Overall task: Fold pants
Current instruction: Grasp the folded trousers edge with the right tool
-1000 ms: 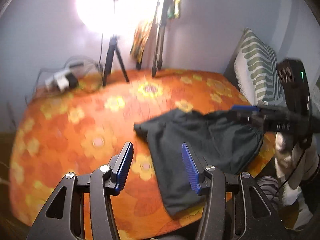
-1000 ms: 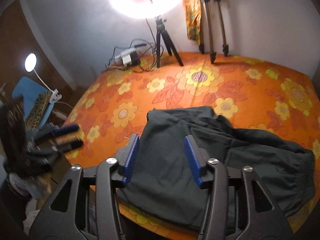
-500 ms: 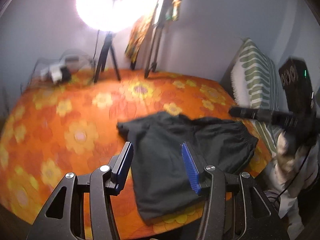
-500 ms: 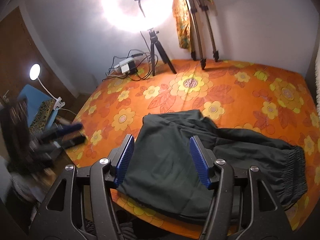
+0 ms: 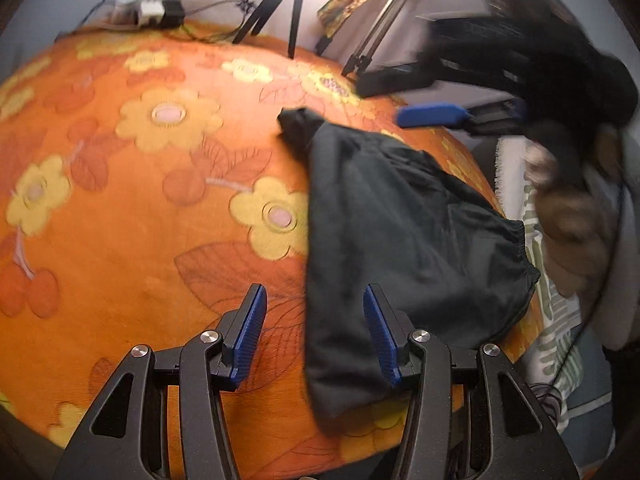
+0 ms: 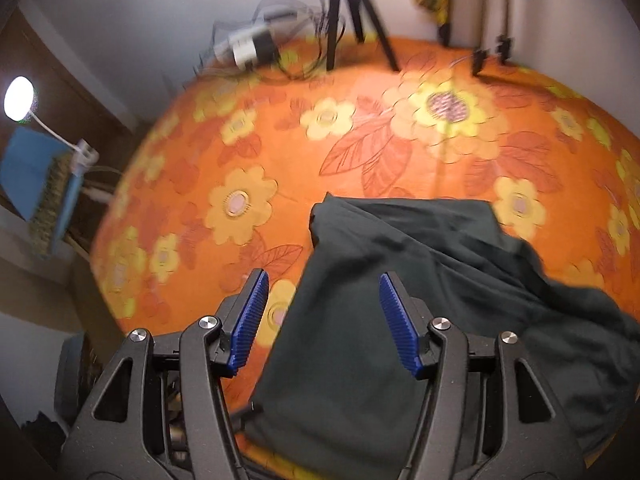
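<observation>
— What does your left wrist camera give you?

— Your left gripper point(image 5: 312, 334) hangs with its blue pads spread wide, pinching nothing. The dark pants point(image 5: 400, 236) lie folded over on the orange flowered bedspread point(image 5: 132, 208), close to the bed's right edge, the elastic waistband reaching that edge and one narrow end at the near edge below your right pad. Everything left of the pants is bare bedspread, so you have open room on that side. Your right gripper point(image 5: 404, 98) shows blurred above the far end of the pants, its two fingers apart.

— And around the bed in that view?

— Black tripod legs point(image 5: 280, 4) stand at the far edge, with a power strip point(image 5: 148, 10) and cables at the far left corner. A striped pillow point(image 5: 556, 312) sits off the right edge. Pale wall behind.

— The right wrist camera?

— Your right gripper point(image 6: 322, 322) has its pads spread too, empty, over the left border of the pants point(image 6: 400, 320). The cloth is rumpled on the right and runs to the near edge of the bed. Free bedspread point(image 6: 400, 120) stretches to the far and left edges. A small round lamp point(image 6: 18, 100) glows off the left side, by a blue object point(image 6: 36, 184).

— Any writing?

— None you can read in either view.
</observation>
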